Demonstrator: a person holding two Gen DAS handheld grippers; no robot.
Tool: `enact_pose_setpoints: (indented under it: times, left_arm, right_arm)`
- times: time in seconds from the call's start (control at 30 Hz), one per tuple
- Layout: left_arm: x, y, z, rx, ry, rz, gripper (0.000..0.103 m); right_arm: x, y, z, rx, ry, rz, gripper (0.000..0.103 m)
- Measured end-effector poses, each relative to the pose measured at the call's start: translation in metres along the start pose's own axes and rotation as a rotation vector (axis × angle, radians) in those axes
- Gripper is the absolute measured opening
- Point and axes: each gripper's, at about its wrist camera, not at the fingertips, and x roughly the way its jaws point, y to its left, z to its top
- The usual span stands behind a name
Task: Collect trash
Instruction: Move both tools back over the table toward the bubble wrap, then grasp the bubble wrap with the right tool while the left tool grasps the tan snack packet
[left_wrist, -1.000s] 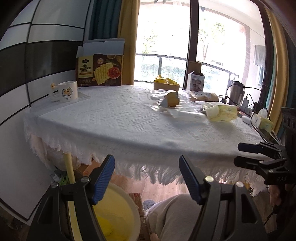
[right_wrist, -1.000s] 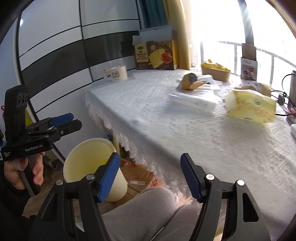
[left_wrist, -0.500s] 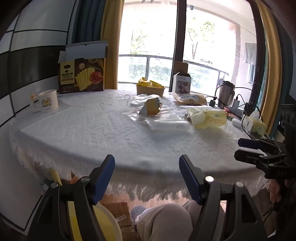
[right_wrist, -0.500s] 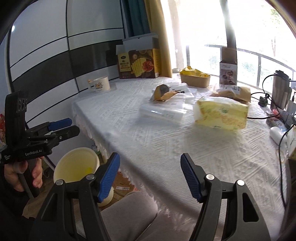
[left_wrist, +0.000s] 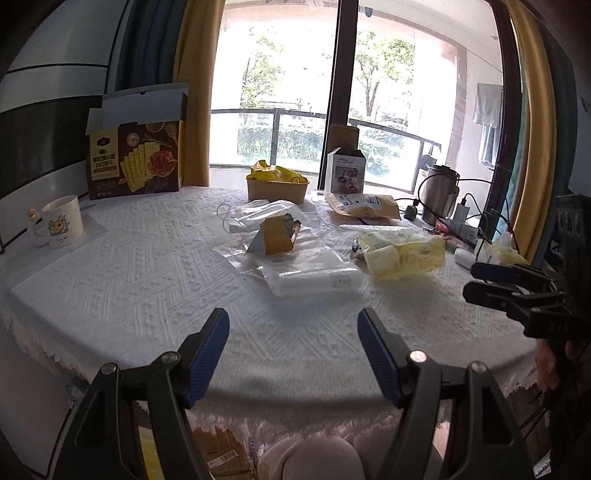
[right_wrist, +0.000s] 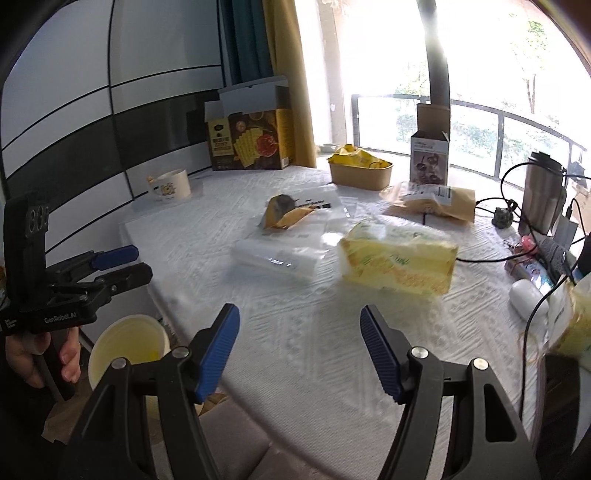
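Litter lies on the white tablecloth (left_wrist: 129, 295): a torn brown wrapper (left_wrist: 277, 234) (right_wrist: 286, 214), clear plastic bags (left_wrist: 310, 269) (right_wrist: 277, 260), and a yellow tissue pack (left_wrist: 402, 251) (right_wrist: 399, 260). My left gripper (left_wrist: 293, 328) hangs open and empty above the near table edge, short of the plastic bags. Over the table's near corner my right gripper (right_wrist: 299, 326) is open too, with nothing in it. A cream-yellow bin (right_wrist: 127, 349) stands on the floor, below the table's left side in the right wrist view. Each gripper shows at the edge of the other's view.
At the back stand a cracker box (left_wrist: 136, 162), a mug (left_wrist: 61, 221), a brown paper bowl of yellow wrappers (left_wrist: 277, 184), a small carton (left_wrist: 345, 170) and a padded envelope (left_wrist: 364, 205). A steel kettle (right_wrist: 543, 192), cables and chargers crowd the right side. My knee (left_wrist: 310, 458) is under the table edge.
Both grippers have risen and moved in over the table. The bin has dropped out of the left wrist view and shrunk in the right one. Jaws are unchanged.
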Motion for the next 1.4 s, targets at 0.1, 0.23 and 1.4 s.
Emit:
enact_pose_setpoints:
  times: [0.1,0.23,1.4]
  left_arm:
    - [0.014,0.001,0.009,0.005,0.006,-0.009,0.072]
    - [0.032,0.004,0.021,0.002,0.005,-0.022,0.072]
    - [0.199,0.039,0.087,-0.003,0.161,-0.053,0.072]
  right_arm:
    - [0.006,-0.010,0.009,0.000,-0.004,-0.013,0.066]
    - [0.018,-0.026,0.023,0.009,-0.005,-0.036,0.066]
    - [0.184,-0.138,0.087,0.171,0.172,-0.179,0.073]
